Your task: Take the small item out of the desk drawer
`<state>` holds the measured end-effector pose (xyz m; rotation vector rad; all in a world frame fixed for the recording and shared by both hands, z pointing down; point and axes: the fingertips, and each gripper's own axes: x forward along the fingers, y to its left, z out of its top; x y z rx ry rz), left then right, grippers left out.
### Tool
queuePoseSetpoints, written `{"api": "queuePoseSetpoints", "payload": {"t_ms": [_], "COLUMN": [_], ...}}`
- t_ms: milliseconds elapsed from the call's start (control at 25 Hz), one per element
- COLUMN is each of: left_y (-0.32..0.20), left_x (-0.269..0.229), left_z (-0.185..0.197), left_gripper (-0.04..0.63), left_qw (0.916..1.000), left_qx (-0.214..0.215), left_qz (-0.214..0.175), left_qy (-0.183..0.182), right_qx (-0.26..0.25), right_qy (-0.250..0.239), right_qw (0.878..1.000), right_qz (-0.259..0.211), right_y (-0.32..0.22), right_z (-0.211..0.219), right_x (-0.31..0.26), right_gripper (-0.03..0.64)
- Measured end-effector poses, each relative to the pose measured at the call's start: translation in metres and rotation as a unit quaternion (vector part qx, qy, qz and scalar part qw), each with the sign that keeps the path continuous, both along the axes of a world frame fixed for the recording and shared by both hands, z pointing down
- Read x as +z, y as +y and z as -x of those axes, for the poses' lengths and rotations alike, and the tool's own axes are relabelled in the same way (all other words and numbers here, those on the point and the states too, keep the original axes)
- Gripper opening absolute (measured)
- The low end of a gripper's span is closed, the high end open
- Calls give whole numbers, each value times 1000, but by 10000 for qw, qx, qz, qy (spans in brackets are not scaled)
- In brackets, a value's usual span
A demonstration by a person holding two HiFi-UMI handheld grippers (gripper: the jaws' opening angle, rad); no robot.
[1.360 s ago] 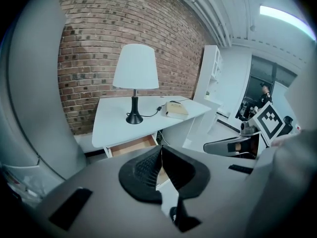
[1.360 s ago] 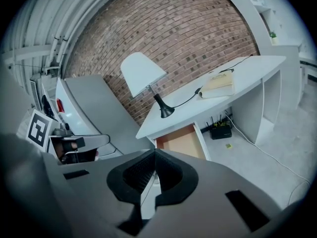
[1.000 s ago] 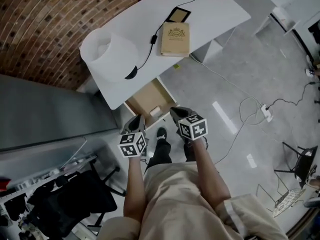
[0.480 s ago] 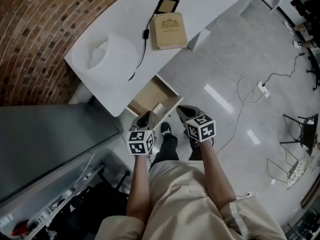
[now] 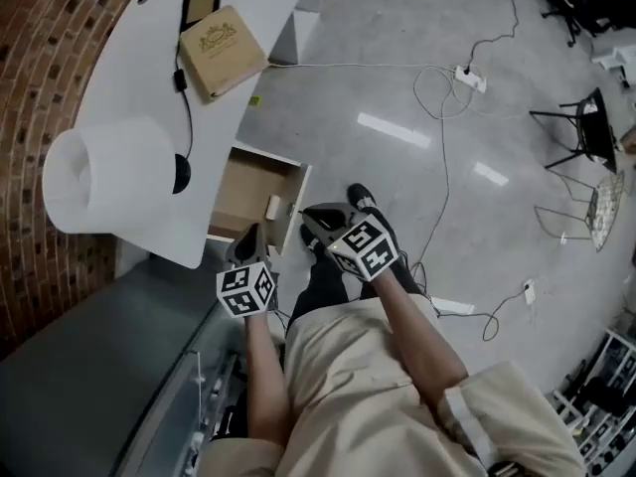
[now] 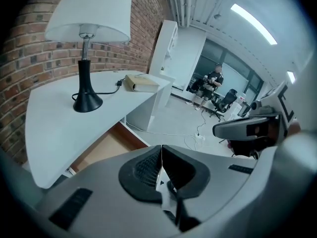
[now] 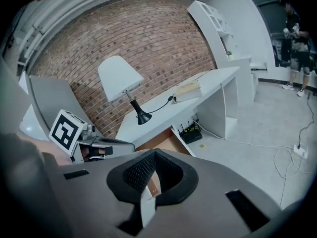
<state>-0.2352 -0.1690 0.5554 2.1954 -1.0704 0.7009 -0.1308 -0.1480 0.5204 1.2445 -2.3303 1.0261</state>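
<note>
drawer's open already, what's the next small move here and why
Probably open the right gripper before reaching in: its jaws are together and empty, and the small pale item lies untouched in the open wooden drawer just ahead of it.

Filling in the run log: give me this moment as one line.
drawer: open | small item: lying in drawer, untouched | left tool: shut, empty | right tool: shut, empty, near drawer front

a: what sits on the white tabletop (image 5: 129,78)?
b: a white-shaded lamp with a black base (image 5: 109,175) at its near end, a tan hardcover book (image 5: 223,52) by the front edge, and a small black-framed panel (image 5: 201,4) just behind the book.
a: and around it?
b: a red brick wall (image 5: 40,58), and a white power strip (image 5: 470,78) on the grey floor.
</note>
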Motion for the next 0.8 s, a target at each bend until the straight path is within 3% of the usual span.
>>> {"api": "queuePoseSetpoints", "payload": {"t_ms": [320,800], "left_y": [18,17], "left_x": [50,139], "left_z": [-20,-18], "left_gripper": [17,17], "left_qw": [9958,9871], "left_qx": [826,1258], "left_qz": [315,684], "left_qy": [-241,-715], "right_qx": [745,1142], "right_qy": [28,-139], "right_qw": [9972,9924], "right_qz": [25,428], "right_y": [23,35], "right_z": [-19,-29], "right_x": [28,104], "right_gripper": [25,25]}}
